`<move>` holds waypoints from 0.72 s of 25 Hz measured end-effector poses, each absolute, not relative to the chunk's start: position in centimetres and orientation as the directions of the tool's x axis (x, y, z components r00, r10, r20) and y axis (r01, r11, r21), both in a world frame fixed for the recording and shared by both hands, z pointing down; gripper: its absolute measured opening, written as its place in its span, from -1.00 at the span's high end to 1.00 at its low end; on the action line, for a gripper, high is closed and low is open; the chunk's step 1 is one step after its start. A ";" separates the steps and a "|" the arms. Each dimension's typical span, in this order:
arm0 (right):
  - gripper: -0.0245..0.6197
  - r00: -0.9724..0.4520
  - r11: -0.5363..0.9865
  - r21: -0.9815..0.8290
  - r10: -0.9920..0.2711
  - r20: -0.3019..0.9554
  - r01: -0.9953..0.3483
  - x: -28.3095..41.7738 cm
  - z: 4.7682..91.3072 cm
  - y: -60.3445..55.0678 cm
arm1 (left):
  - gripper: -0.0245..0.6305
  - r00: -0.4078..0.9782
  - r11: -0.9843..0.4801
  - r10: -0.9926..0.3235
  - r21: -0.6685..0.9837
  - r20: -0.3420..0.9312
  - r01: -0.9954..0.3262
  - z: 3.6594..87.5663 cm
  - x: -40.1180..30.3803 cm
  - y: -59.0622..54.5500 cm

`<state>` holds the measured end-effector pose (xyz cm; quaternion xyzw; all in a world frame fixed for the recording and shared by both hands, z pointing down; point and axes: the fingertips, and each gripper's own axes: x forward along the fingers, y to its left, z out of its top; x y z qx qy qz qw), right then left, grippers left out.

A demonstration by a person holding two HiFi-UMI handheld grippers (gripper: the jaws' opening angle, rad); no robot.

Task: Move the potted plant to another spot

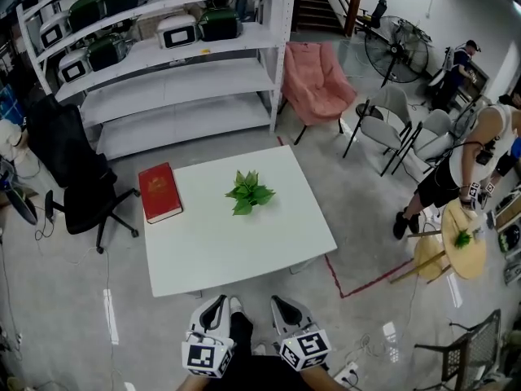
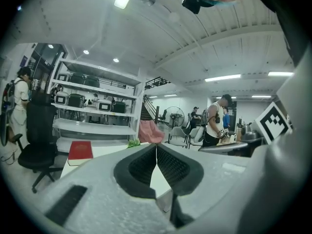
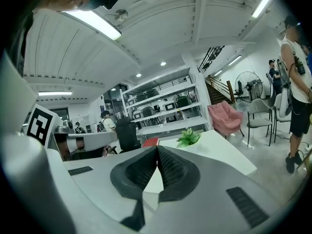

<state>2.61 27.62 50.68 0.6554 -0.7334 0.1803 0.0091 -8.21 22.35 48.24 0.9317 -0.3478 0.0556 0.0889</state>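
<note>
A small green potted plant (image 1: 249,191) stands near the middle of the white square table (image 1: 244,243); its pot is hidden under the leaves. The plant (image 3: 188,137) shows far ahead in the right gripper view, and only its leaves (image 2: 134,143) peek over the jaws in the left gripper view. My left gripper (image 1: 220,305) and right gripper (image 1: 281,305) hang side by side below the table's near edge, well short of the plant. Both are shut with nothing between the jaws, whose tips (image 2: 156,147) meet.
A red book (image 1: 159,191) lies on the table's left part. A black office chair (image 1: 77,182) stands to the left, white shelving (image 1: 163,63) behind, a pink armchair (image 1: 313,80) and grey chairs (image 1: 391,125) at the back right. A person (image 1: 468,165) stands at a round wooden table (image 1: 464,247).
</note>
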 end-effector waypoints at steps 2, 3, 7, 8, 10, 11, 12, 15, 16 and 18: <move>0.89 -0.137 0.071 -0.249 -0.956 0.261 -0.966 3.2 51.0 25.7 | 0.87 0.754 -0.743 -0.634 0.135 0.169 -0.655 48.4 -7.5 20.2; 0.89 -0.134 0.067 -0.246 -0.954 0.268 -0.967 3.6 51.2 24.7 | 0.87 0.757 -0.745 -0.631 0.139 0.171 -0.652 48.5 -7.2 19.2; 0.89 -0.129 0.055 -0.245 -0.947 0.296 -0.968 4.9 51.9 20.9 | 0.87 0.766 -0.752 -0.615 0.153 0.185 -0.641 48.4 -5.7 15.1; 0.89 -0.126 0.052 -0.244 -0.946 0.300 -0.968 5.2 52.0 19.9 | 0.87 0.770 -0.757 -0.610 0.152 0.185 -0.636 48.3 -5.4 14.0; 0.89 -0.117 0.041 -0.241 -0.944 0.308 -0.970 5.6 52.1 17.8 | 0.87 0.779 -0.766 -0.599 0.149 0.184 -0.625 48.2 -4.8 11.8; 0.89 -0.112 0.035 -0.239 -0.942 0.315 -0.970 5.7 52.1 16.8 | 0.87 0.783 -0.771 -0.594 0.150 0.183 -0.620 48.2 -4.6 10.8; 0.89 -0.107 0.030 -0.235 -0.940 0.323 -0.972 5.8 52.2 15.8 | 0.87 0.788 -0.775 -0.588 0.150 0.185 -0.614 48.2 -4.4 9.9; 0.89 -0.103 0.024 -0.224 -0.932 0.348 -0.974 5.8 52.7 13.1 | 0.87 0.802 -0.791 -0.559 0.153 0.210 -0.592 48.3 -4.2 7.6; 0.89 -0.102 0.022 -0.221 -0.929 0.356 -0.975 5.8 52.9 12.2 | 0.87 0.806 -0.795 -0.553 0.157 0.211 -0.586 48.3 -4.2 6.9; 0.89 -0.096 0.017 -0.213 -0.924 0.369 -0.977 5.8 53.2 10.7 | 0.87 0.811 -0.797 -0.547 0.168 0.208 -0.580 48.2 -4.2 5.6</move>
